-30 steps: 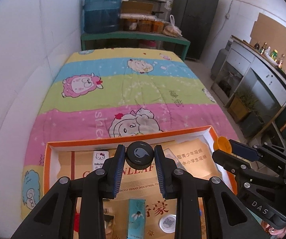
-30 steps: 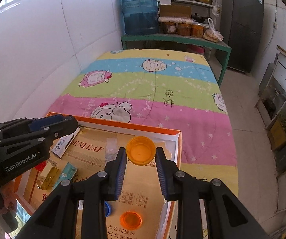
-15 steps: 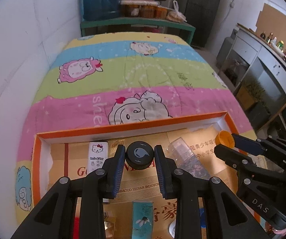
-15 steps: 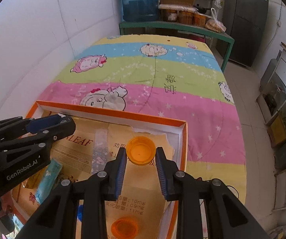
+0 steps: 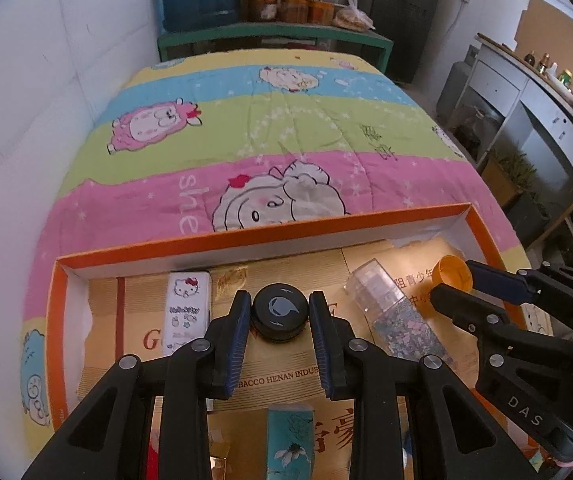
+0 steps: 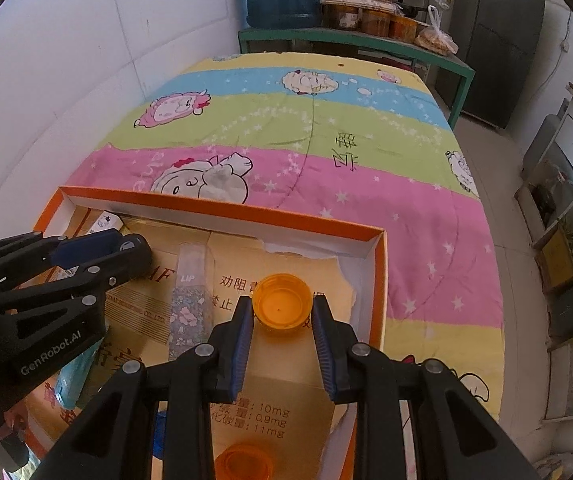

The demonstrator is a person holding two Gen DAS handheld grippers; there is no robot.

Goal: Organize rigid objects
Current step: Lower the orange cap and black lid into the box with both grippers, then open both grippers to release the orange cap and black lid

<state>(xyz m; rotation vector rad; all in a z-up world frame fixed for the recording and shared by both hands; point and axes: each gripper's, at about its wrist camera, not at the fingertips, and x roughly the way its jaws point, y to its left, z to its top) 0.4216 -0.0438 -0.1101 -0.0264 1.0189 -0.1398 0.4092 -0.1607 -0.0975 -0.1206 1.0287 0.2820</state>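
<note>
An orange-rimmed box (image 5: 258,236) is lying on the bed's striped quilt (image 5: 286,132), holding a Hello Kitty carton (image 5: 188,308), a clear floral LIP tube (image 5: 396,312) lying flat with its long axis running toward the far wall, and a second orange cap (image 6: 244,462). The left tool (image 5: 280,312) is pinching a black round lid (image 5: 280,312), top up, over the box's middle. The right tool (image 6: 282,306) is gripping an orange cap (image 6: 282,306), hollow side up, near the box's right corner.

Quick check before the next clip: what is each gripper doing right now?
Left gripper: closed on the black round cap.
Right gripper: closed on the orange cap, open side up.
</note>
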